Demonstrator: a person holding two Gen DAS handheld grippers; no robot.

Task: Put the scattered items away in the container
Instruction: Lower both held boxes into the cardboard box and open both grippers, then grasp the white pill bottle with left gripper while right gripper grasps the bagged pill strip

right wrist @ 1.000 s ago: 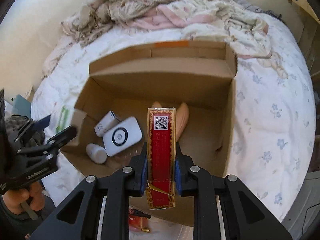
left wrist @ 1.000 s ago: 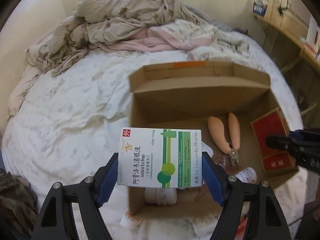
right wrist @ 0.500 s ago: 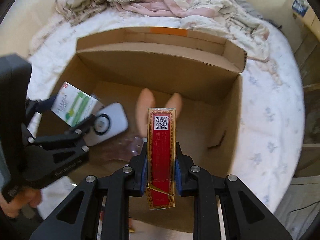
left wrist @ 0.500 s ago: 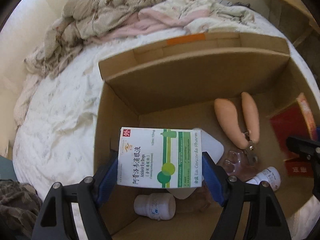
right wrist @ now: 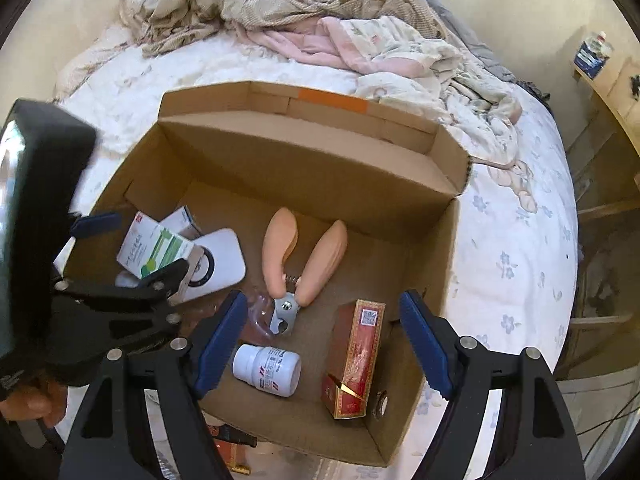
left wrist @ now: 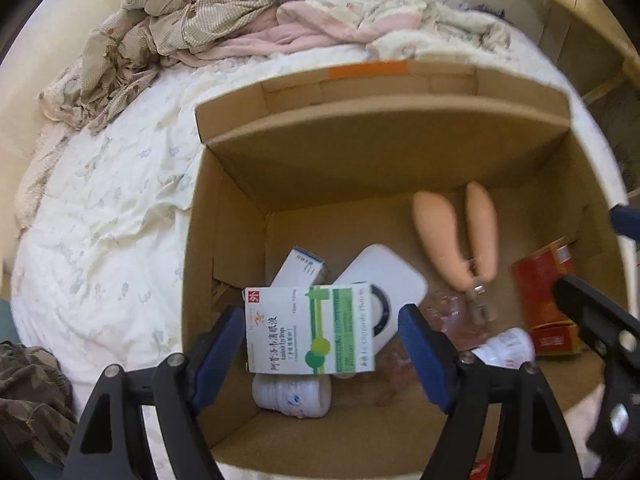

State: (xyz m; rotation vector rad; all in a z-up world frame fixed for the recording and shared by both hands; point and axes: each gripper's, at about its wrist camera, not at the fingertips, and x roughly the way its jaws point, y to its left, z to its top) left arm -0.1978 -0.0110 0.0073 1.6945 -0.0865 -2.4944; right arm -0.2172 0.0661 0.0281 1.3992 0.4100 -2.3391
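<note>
- Right gripper (right wrist: 320, 308): jaws opening, nothing pressed between the pads. The red carton (right wrist: 354, 356) lies flat on the floor of the cardboard box (right wrist: 304, 160), by the box's right wall, below the gap between the fingers and free of both.
- Left gripper (left wrist: 320, 314): fingers wide. The eye-drop box (left wrist: 310, 330) sits between them. Its left edge is at the left pad, but we see a clear gap to the right pad, so we judge it no longer gripped. It is slightly tilted and appears to rest on the items in the cardboard box's near-left corner.
- Already inside the cardboard box: a white flat device (left wrist: 380, 276) and a small white carton (left wrist: 300, 270) toward its left wall, peach-handled clippers (right wrist: 304, 252) at its middle, and a white bottle (right wrist: 267, 368) by its near wall. A second white bottle (left wrist: 292, 396) lies in the near-left corner, under the eye-drop box.
- Step in hand: release. Both hands are letting go of their item over the cardboard box's floor.
- Outside the cardboard box's near wall we see something orange and dark (right wrist: 234, 438), too small to identify.
- Next move, our judgement: lift both grippers straight up, clear of the cardboard box's walls and with the fingers kept wide so no pad drags a carton along. Then search the bed (left wrist: 100, 240) around the cardboard box for leftovers.
</note>
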